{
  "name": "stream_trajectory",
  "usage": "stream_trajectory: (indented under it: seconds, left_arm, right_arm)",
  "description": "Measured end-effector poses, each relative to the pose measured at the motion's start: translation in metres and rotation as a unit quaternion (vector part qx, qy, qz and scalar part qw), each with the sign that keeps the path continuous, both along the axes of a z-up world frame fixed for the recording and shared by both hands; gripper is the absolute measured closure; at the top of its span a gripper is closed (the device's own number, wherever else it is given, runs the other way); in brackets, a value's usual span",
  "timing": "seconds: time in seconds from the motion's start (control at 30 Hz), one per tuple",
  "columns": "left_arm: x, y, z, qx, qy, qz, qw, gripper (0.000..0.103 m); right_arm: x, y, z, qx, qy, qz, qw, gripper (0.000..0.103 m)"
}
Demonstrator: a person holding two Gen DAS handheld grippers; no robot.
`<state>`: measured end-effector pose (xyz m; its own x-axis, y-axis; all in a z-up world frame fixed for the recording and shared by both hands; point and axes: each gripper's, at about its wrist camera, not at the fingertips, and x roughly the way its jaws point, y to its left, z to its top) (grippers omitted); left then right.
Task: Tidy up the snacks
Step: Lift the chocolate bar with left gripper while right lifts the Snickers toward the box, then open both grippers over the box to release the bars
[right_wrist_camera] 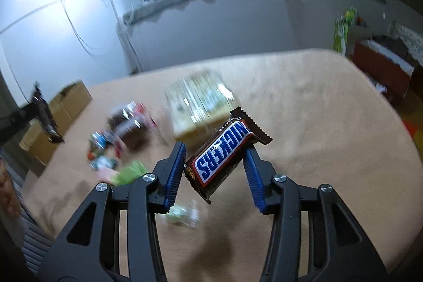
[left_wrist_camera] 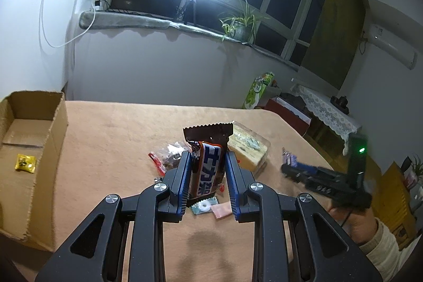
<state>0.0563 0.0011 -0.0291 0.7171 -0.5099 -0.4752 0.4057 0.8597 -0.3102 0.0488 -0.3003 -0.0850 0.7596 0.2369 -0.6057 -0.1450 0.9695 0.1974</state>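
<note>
My left gripper is shut on a brown chocolate bar with blue Chinese lettering and holds it upright above the table. My right gripper is shut on a brown Snickers bar, held tilted between the fingers above the table; this gripper also shows in the left wrist view. An open cardboard box stands at the table's left with one yellow candy inside. Loose snacks lie in the middle: a clear box of cake, a red-edged bag, small candies.
The table carries a tan cloth. The right wrist view is blurred; it shows the cake box, a dark bag, green packets and the cardboard box at far left. A ring light and a plant stand on the windowsill.
</note>
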Motion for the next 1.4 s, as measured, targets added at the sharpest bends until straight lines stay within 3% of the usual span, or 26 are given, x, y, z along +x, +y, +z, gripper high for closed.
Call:
stream_trajectory:
  seconds: [0.23, 0.53, 0.97, 1.13, 1.4]
  left_arm:
    - [-0.008, 0.013, 0.013, -0.002, -0.020, 0.013, 0.9997, 0.079]
    - [-0.024, 0.062, 0.026, 0.006, -0.047, 0.079, 0.9958, 0.079]
    - [-0.044, 0.183, 0.010, 0.013, -0.042, 0.225, 0.9733, 0.079]
    - [-0.041, 0.204, 0.002, 0.012, -0.034, 0.239, 0.9704, 0.079]
    - [-0.023, 0.217, -0.020, 0.003, -0.010, 0.235, 0.9719, 0.079]
  right_arm:
    - [-0.006, 0.027, 0.044, -0.001, -0.048, 0.030, 0.998, 0.056]
    - [0.007, 0.110, 0.058, -0.004, -0.058, 0.118, 0.991, 0.056]
    - [0.016, 0.293, 0.058, -0.017, -0.059, 0.289, 0.955, 0.056]
    - [0.023, 0.350, 0.056, -0.022, -0.060, 0.333, 0.941, 0.056]
    - [0.036, 0.406, 0.043, -0.033, -0.047, 0.374, 0.926, 0.055]
